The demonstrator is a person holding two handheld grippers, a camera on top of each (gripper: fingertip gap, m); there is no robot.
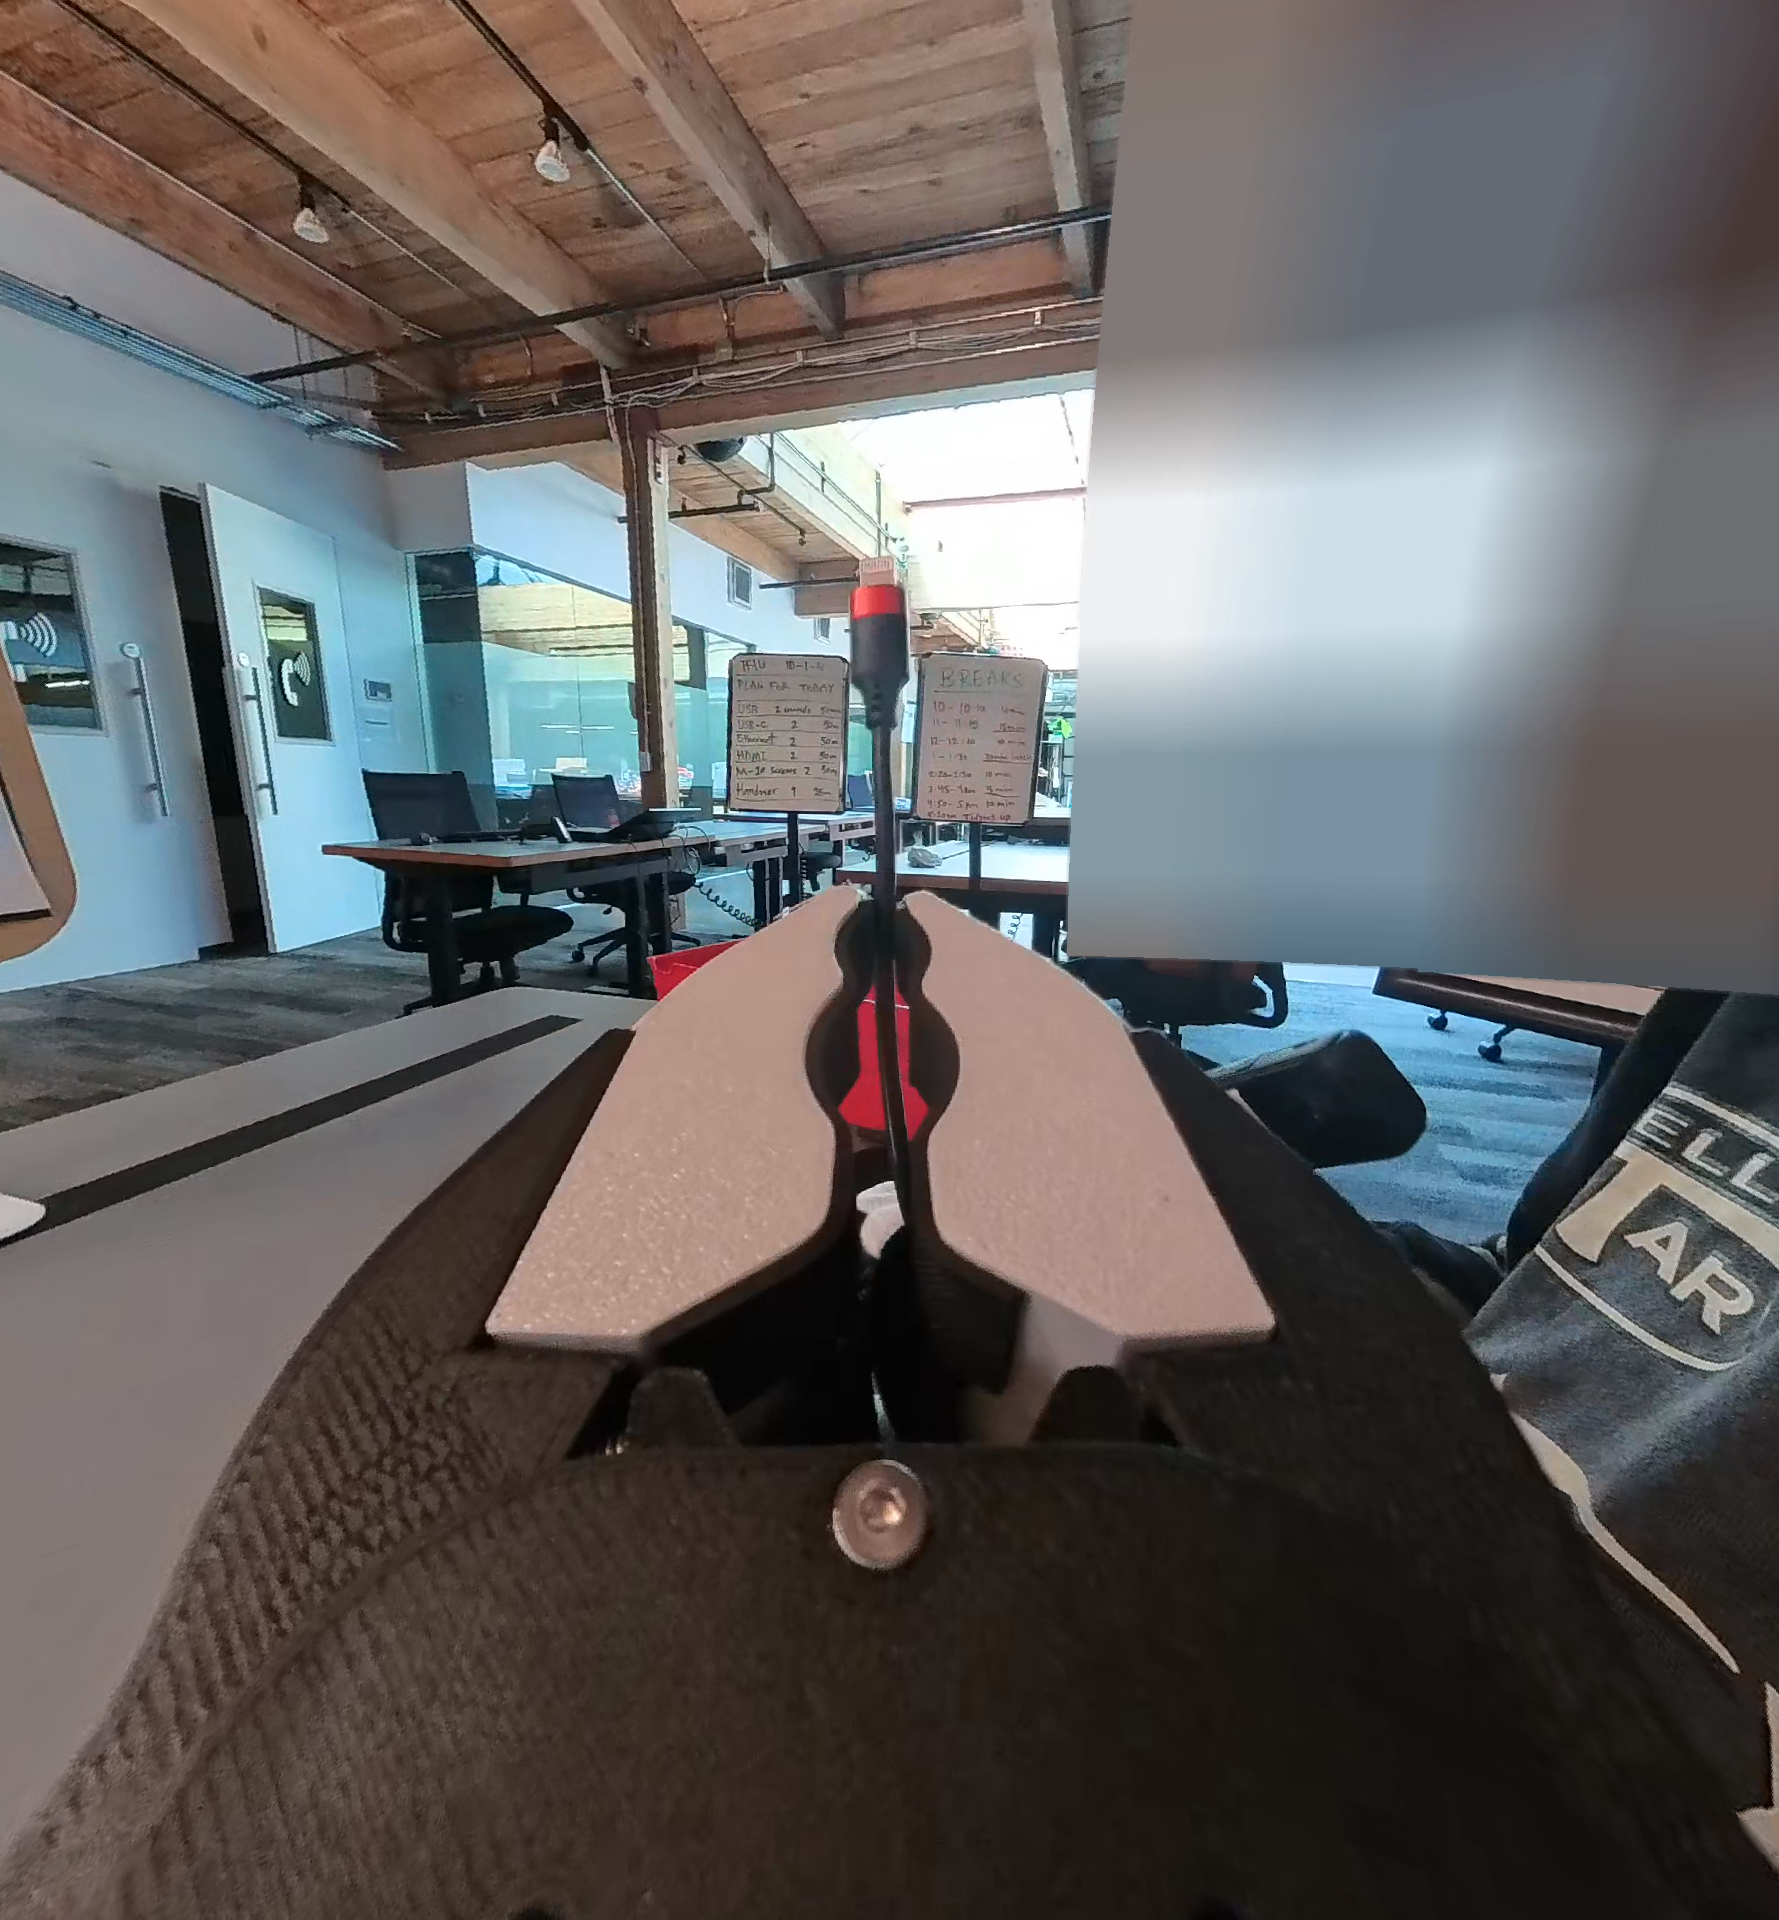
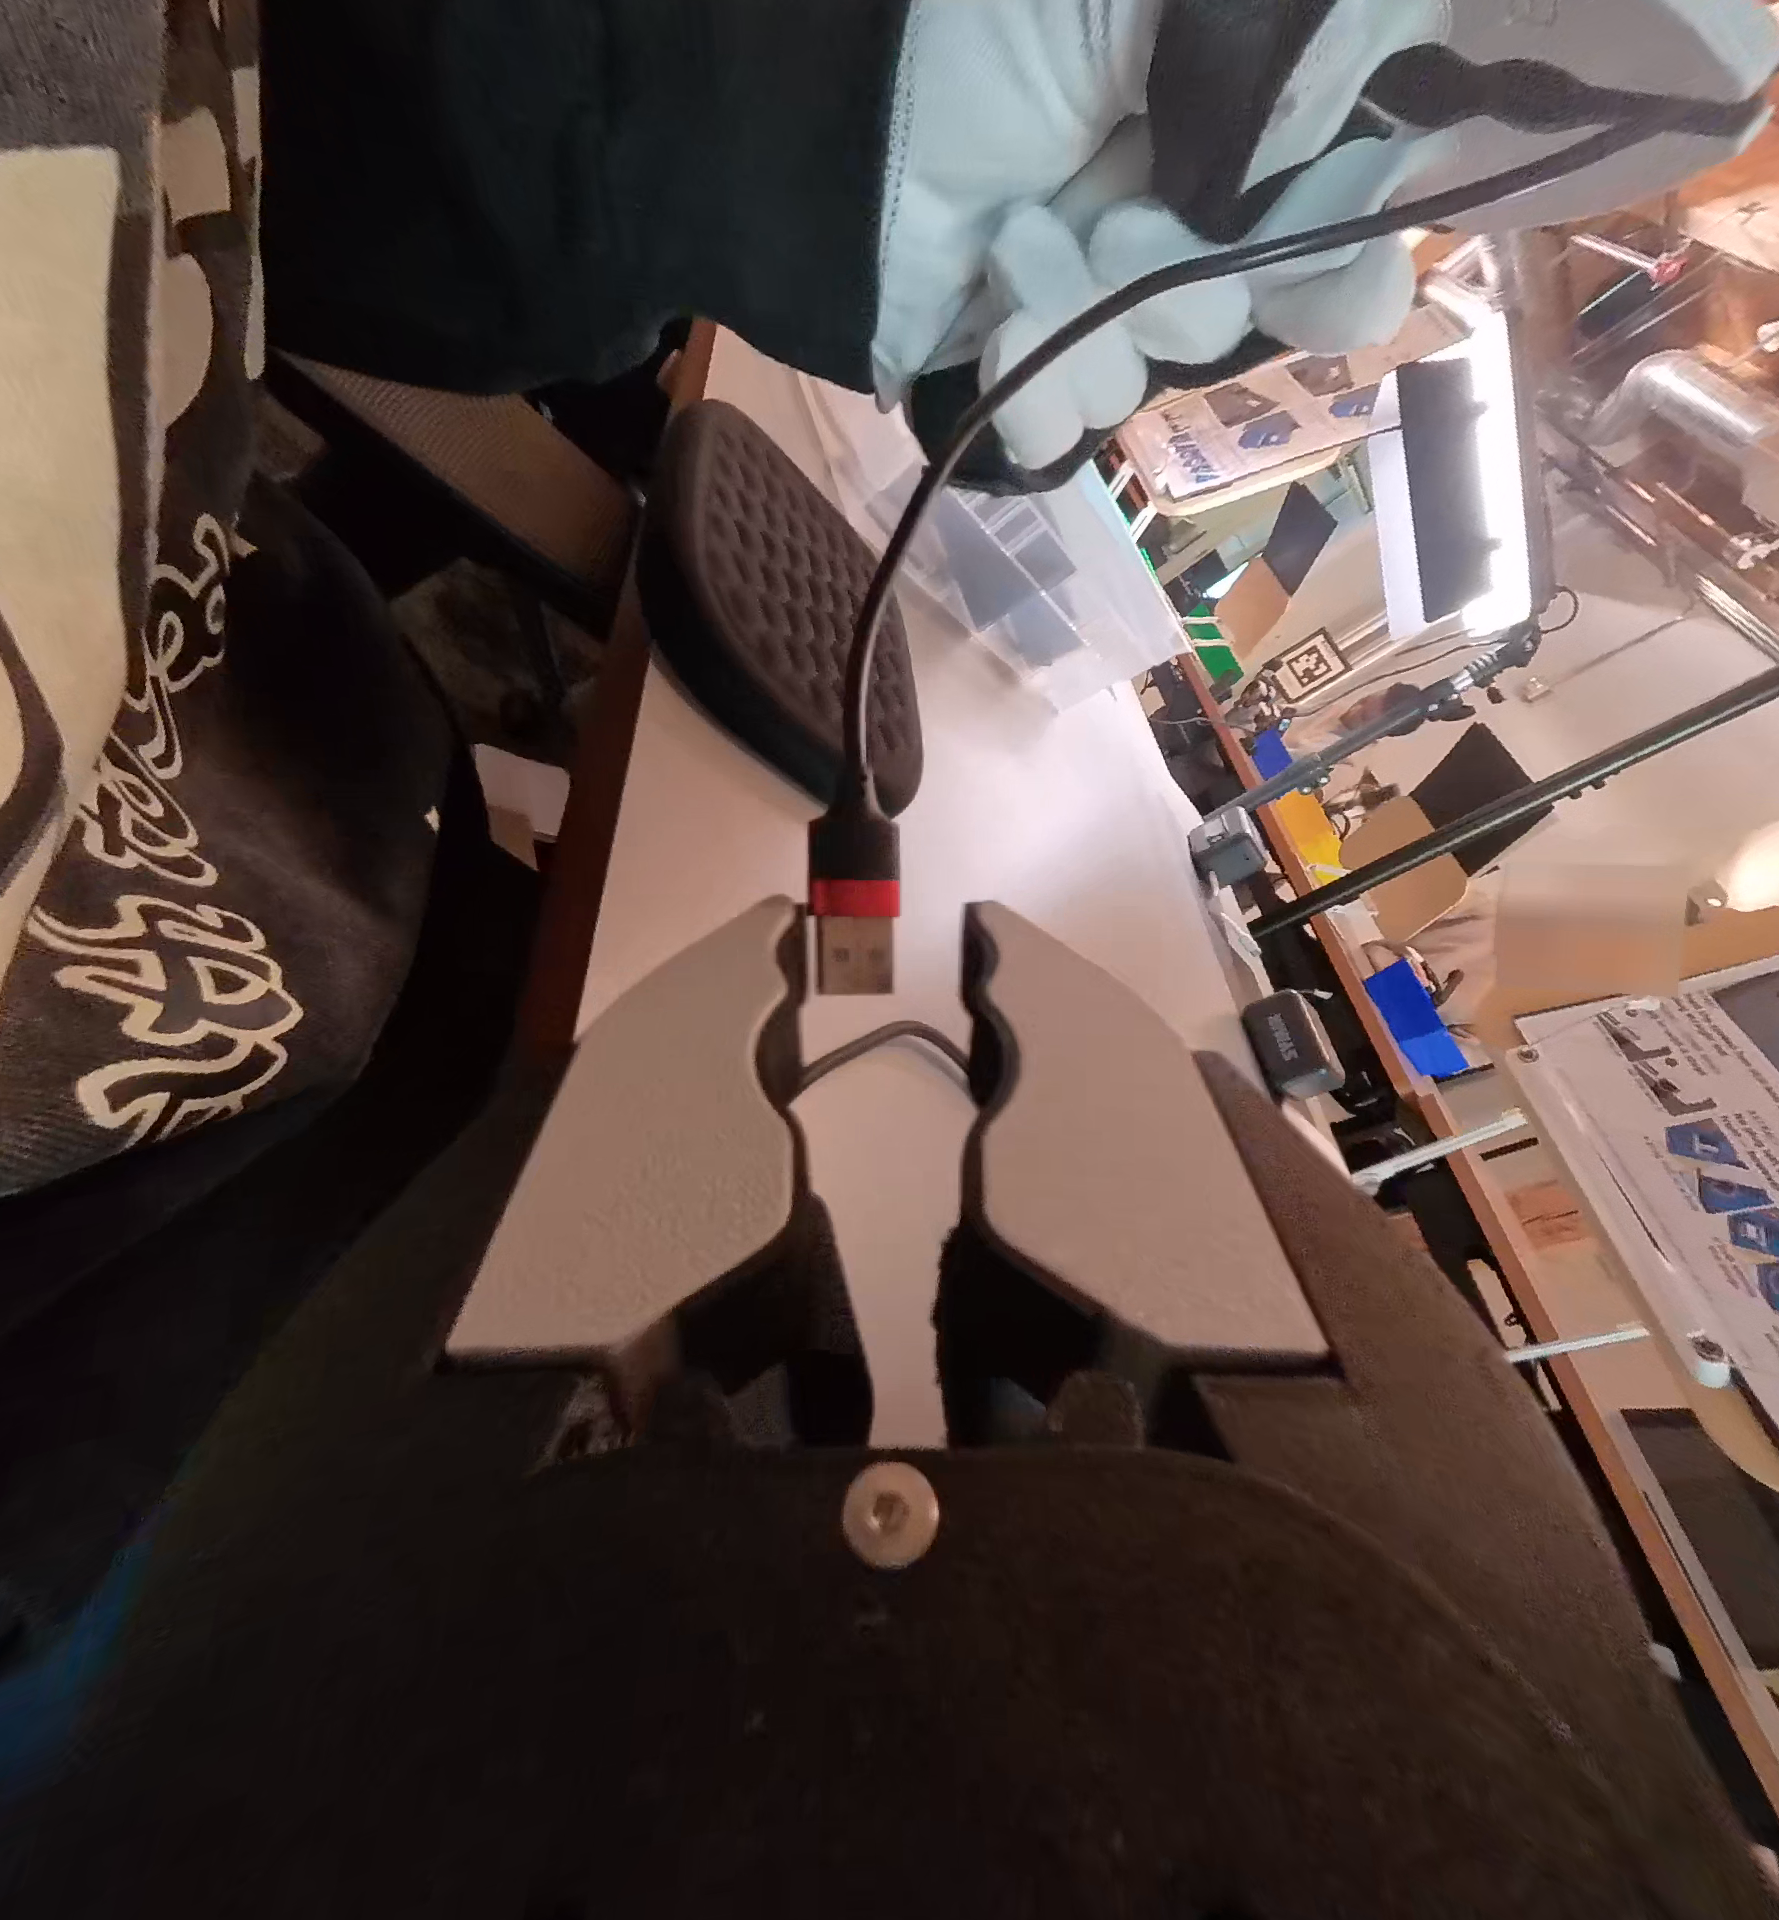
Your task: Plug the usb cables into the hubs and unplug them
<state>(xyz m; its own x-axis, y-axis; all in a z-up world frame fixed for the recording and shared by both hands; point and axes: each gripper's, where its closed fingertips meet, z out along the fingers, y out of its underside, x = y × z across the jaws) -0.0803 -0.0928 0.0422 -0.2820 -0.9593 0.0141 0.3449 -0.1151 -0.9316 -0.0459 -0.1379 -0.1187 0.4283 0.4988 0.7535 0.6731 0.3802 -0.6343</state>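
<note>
My left gripper is shut on a thin black usb cable. It holds the cable up in the air, and the cable's small red-and-black plug stands above the fingertips. My right gripper is open. The same kind of cable hangs down from a white-gloved hand. Its USB-A plug, with a red band, dangles between my right fingertips close to the left finger, not clamped. Two small grey hubs sit near the far edge of the white table.
A black perforated oval pad lies on the table beyond the plug. A grey cable loop lies under the right gripper. Clear bins, blue blocks and a picture sheet line the far side. A person's dark printed shirt is close by. Tip to tip, the grippers are about 15 centimetres apart.
</note>
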